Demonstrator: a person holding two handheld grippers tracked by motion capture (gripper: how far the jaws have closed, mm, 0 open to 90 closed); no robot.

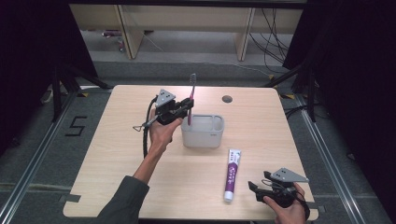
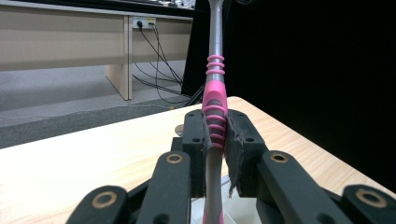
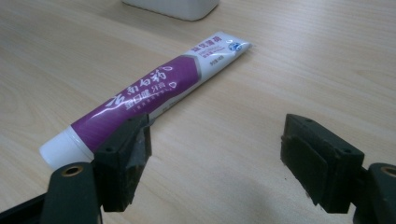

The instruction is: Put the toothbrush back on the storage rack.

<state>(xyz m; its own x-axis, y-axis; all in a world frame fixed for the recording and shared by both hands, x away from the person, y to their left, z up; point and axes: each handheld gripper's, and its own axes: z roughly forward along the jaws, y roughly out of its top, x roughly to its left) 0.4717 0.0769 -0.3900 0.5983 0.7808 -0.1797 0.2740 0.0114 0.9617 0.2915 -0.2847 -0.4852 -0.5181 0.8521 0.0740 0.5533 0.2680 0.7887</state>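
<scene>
Left tongs (image 1: 186, 106) clamp the pink toothbrush (image 1: 191, 95) upright above the grey holder's (image 1: 202, 135) left rim, mid-tabletop (image 1: 116, 154). Right tongs (image 1: 257, 189) gape empty near the front edge, just beside the toothpaste tube (image 1: 232, 172), bare wood all around.

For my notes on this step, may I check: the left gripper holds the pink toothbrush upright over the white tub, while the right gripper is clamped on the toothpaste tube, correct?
Not quite. The right gripper is open, and the toothpaste tube lies free on the table beside its jaw, as the right gripper view shows. The rest holds: the left gripper holds the pink toothbrush upright over the white tub.
</scene>
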